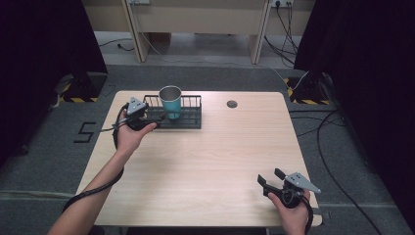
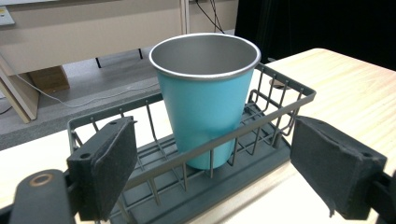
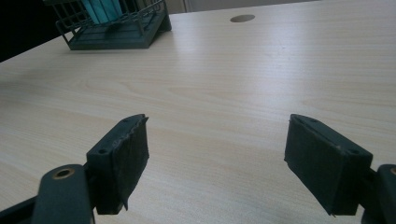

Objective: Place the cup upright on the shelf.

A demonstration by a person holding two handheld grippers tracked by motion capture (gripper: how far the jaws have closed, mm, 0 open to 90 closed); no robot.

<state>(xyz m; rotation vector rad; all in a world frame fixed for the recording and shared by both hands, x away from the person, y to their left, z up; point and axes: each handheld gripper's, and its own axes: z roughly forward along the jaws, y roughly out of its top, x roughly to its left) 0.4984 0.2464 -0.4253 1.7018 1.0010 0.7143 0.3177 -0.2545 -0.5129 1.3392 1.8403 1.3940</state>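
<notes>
Teal cup [image 2: 204, 100] upright in wire rack [image 2: 261, 123], base hidden behind bars, left tool [image 2: 215, 172] spread wide

The high view looks down and forward over the whole pale wooden tabletop [image 1: 205, 161]. The left gripper view sits close to the dark wire rack [image 2: 261, 123]; the right gripper view sees it far off.

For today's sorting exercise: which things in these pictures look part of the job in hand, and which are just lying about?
Likely part of the job:
- cup, upright in the rack
- rack
- left tool, open, facing the rack
- right tool, open, over bare table

Just about:
- round hole in the table
- cables on the floor
</notes>
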